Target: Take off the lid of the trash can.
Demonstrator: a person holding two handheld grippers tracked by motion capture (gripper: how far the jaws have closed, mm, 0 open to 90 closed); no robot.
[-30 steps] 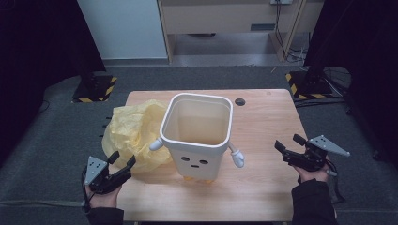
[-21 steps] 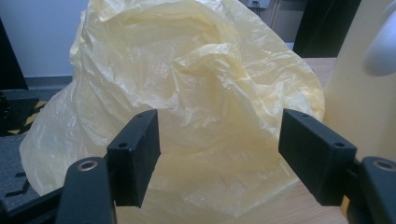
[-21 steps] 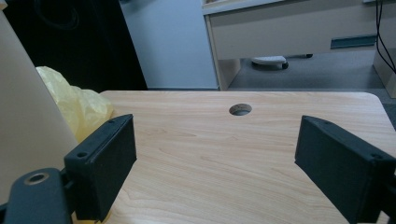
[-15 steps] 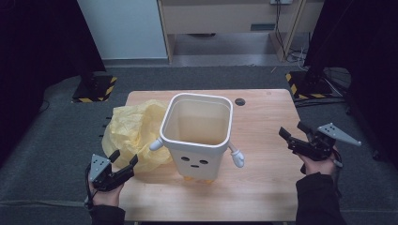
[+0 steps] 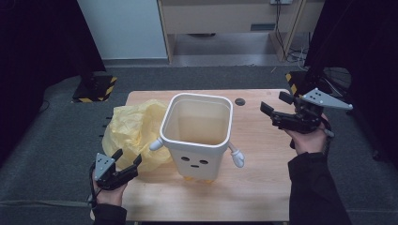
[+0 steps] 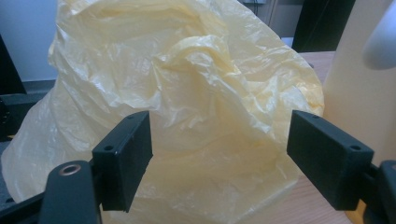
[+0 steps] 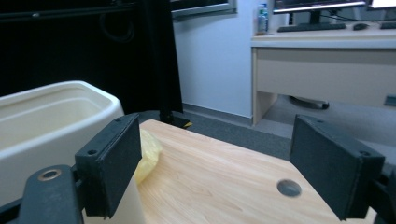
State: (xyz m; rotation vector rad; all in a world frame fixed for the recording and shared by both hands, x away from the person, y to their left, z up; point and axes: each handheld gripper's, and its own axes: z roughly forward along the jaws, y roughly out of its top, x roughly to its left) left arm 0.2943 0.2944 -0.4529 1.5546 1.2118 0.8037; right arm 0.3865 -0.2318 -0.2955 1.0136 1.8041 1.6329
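Observation:
A white bin (image 5: 199,136) with a drawn face, little arms and feet stands upright mid-table, with nothing visible inside it. A crumpled yellow plastic bag (image 5: 133,133) lies against its left side. My left gripper (image 5: 127,157) sits low at the table's front left, pointing at the bag (image 6: 187,93). Its jaws have just been opening and stand open (image 6: 219,158), close to the bag without pressing on it. My right gripper (image 5: 274,102) is held up at the right, above the table and level with the bin's rim (image 7: 51,121). Its jaws (image 7: 215,172) have just been closing a little but stay open, with nothing between them.
The wooden table (image 5: 263,187) has a dark round grommet (image 5: 240,101) near its far edge. Black-and-yellow striped stand bases (image 5: 96,88) rest on the grey floor beyond the table. A pale desk (image 7: 322,56) stands at the back, with dark curtains on both sides.
My right gripper has risen from near the tabletop to the height of the bin's rim. My left gripper has kept its place by the bag, and its jaws stand wider.

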